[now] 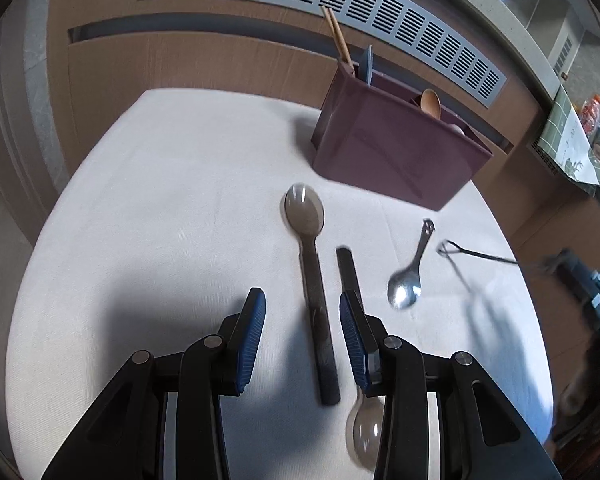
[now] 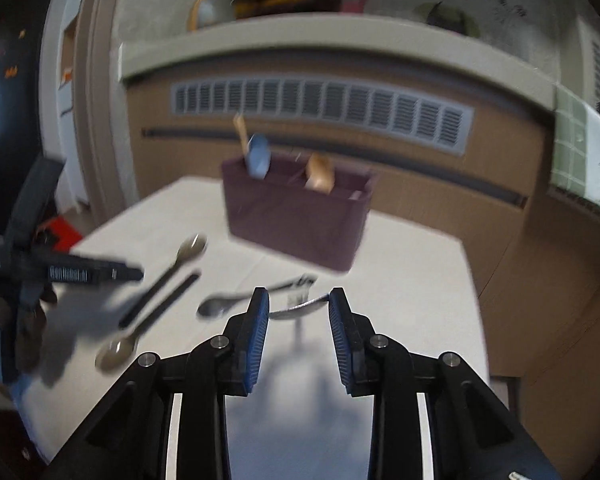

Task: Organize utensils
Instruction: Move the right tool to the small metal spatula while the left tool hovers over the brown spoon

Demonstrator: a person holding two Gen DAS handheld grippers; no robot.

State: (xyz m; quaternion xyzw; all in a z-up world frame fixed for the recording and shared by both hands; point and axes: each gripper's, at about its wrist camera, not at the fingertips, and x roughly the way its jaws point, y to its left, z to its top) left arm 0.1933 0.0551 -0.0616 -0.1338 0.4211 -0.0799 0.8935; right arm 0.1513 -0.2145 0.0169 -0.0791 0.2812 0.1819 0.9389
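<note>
A pale cloth-covered tabletop (image 1: 160, 208) carries everything, with a brown cabinet front and a long grey vent grille (image 1: 320, 4) behind it. Toward the far side of the tabletop stands a maroon utensil caddy (image 1: 392, 152), divided into compartments. Wooden chopsticks (image 1: 338, 38) and a blue-grey utensil (image 1: 367, 66) stick up from its left end, and a wooden spoon (image 1: 431, 104) rises from a compartment further right.

In front of the caddy, two dark-handled spoons lie side by side on the cloth, pointing opposite ways. The long spoon (image 1: 306, 240) has its bowl toward the caddy and its handle running back between the fingers of the left hand-held gripper (image 1: 302, 312). The second spoon (image 1: 366, 432) has its bowl nearest the camera, partly hidden under the right-side finger (image 1: 354, 344). That gripper's jaws are spread wide and grip nothing; it hovers just above the two handles.

To the right lies a small steel spoon (image 1: 406, 284), its handle end pointing at the caddy. Beside it is a blurred metal fork (image 2: 300, 308), seen in the right wrist view between the fingers of the right hand-held gripper (image 2: 299, 308). Those jaws are also apart, and blur keeps me from telling whether either pad touches the fork.
</note>
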